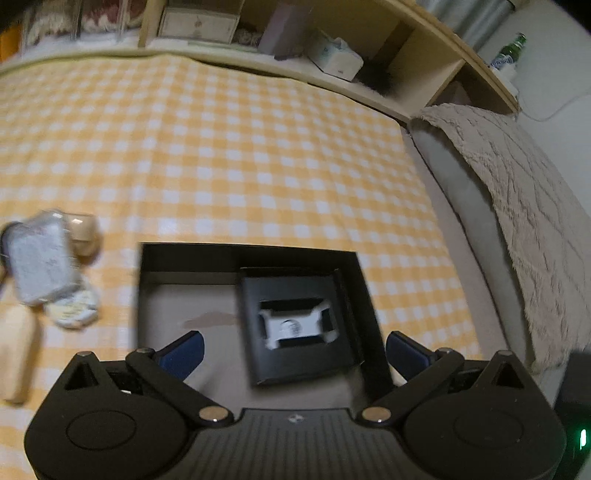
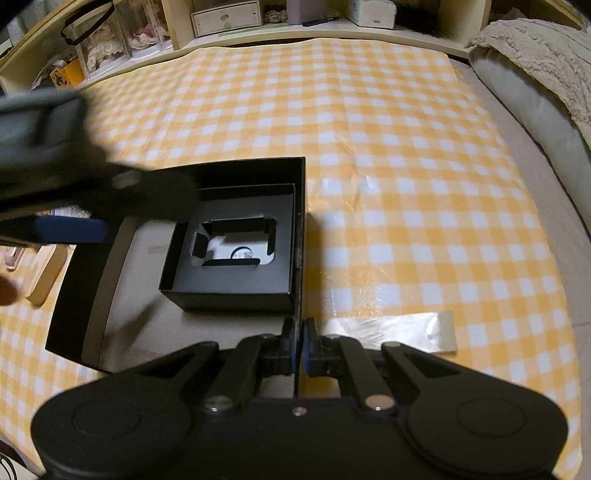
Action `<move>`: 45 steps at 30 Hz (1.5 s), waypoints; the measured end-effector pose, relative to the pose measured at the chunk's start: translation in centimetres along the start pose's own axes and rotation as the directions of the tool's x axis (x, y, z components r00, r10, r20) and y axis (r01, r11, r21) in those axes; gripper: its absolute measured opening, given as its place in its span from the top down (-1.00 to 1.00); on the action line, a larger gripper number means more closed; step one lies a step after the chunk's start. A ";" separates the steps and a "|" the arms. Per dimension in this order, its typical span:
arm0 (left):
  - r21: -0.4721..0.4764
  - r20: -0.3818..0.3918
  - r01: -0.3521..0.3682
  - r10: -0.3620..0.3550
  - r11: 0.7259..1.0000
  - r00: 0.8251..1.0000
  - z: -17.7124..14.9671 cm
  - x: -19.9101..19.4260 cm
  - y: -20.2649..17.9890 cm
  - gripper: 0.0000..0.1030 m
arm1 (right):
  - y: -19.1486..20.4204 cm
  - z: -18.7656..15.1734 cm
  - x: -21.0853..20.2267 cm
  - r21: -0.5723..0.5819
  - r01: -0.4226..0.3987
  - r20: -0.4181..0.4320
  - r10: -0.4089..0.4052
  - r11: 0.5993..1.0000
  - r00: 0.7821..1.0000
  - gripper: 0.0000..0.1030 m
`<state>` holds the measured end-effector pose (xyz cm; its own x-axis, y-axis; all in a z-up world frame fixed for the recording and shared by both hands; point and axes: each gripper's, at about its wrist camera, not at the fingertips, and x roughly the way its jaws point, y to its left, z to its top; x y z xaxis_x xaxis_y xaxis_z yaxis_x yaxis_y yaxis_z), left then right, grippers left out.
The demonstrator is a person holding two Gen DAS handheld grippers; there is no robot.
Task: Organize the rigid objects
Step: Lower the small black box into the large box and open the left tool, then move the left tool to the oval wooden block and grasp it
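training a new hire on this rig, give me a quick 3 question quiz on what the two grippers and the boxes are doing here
1. True or false: the right gripper is shut on the wall of the large black box.
2. Is the left gripper open or shut?
3. Where does the small black box sit: A) on the checked cloth, B) inside the large box, C) on the shelf?

Key: 1 true; 2 open; 3 B.

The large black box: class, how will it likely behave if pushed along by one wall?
The large black box is open-topped with thin walls, so it probably flexes. The right gripper is pinching its wall. It likely slides easily on the checked cloth; the small box inside adds little weight.
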<state>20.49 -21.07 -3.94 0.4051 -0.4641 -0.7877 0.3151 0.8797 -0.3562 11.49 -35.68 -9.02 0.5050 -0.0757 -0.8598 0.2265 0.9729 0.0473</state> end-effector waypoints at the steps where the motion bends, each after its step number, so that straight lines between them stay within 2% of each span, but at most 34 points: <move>1: 0.011 0.006 -0.008 0.008 1.000 1.000 -0.1 -0.6 0.3 -1.00 | 0.0 0.0 0.0 -0.001 0.001 0.000 -0.001 1.000 1.000 0.91; 8: 0.034 0.040 -0.080 0.079 0.996 0.996 -1.2 -4.7 4.0 -1.00 | 0.0 0.0 -0.1 0.003 0.002 -0.002 -0.002 1.000 1.000 0.92; 14: 0.048 0.051 -0.164 0.162 0.985 0.985 -2.2 -6.2 8.3 -1.00 | 0.0 0.1 0.0 0.008 0.004 -0.003 -0.004 1.000 1.000 0.92; 19: 0.042 0.079 -0.258 0.254 0.965 0.964 -2.4 -6.5 12.2 -1.00 | 0.1 0.1 -0.1 0.002 0.011 -0.004 -0.011 1.000 1.000 0.92; 22: 0.044 0.105 -0.335 0.329 0.941 0.939 -2.4 -6.1 13.9 -1.00 | 0.1 0.1 0.0 0.002 0.012 -0.006 -0.012 1.000 1.000 0.92; 25: 0.051 0.094 -0.388 0.382 0.920 0.919 -1.9 -5.5 14.9 -1.00 | 0.0 0.1 0.0 0.003 0.011 -0.005 -0.011 1.000 1.000 0.92; 30: 0.097 0.054 -0.392 0.388 0.915 0.920 -1.8 -4.5 15.1 -0.99 | 0.0 0.1 0.0 0.003 0.010 -0.003 -0.010 1.000 1.000 0.92; 32: 0.139 0.042 -0.375 0.373 0.916 0.927 -2.0 -3.9 14.9 -0.95 | 0.0 0.2 0.1 0.026 0.027 -0.003 -0.027 0.999 1.000 0.92; 36: 0.177 -0.015 -0.342 0.350 0.923 0.937 -2.4 -2.5 15.2 -0.66 | 0.1 0.3 0.1 0.029 0.029 -0.006 -0.029 0.999 1.000 0.91; 39: 0.208 -0.047 -0.369 0.386 0.906 0.921 -2.6 -1.3 15.5 -0.45 | 0.1 0.4 0.0 0.029 0.034 -0.005 -0.034 0.999 0.999 0.91; 42: 0.179 -0.055 -0.372 0.387 0.911 0.921 -2.3 -0.8 16.3 -0.33 | 0.2 0.4 0.1 0.025 0.044 -0.005 -0.044 0.999 0.999 0.89; 45: 0.137 -0.069 -0.374 0.386 0.917 0.920 -1.9 -0.4 16.9 -0.31 | 0.2 0.4 0.1 0.025 0.050 -0.004 -0.050 0.998 0.999 0.86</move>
<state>24.07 -5.83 -10.62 0.4349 -0.0802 -0.8969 0.2553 0.9661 0.0373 11.88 -35.60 -8.90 0.4897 -0.1236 -0.8631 0.2720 0.9621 0.0165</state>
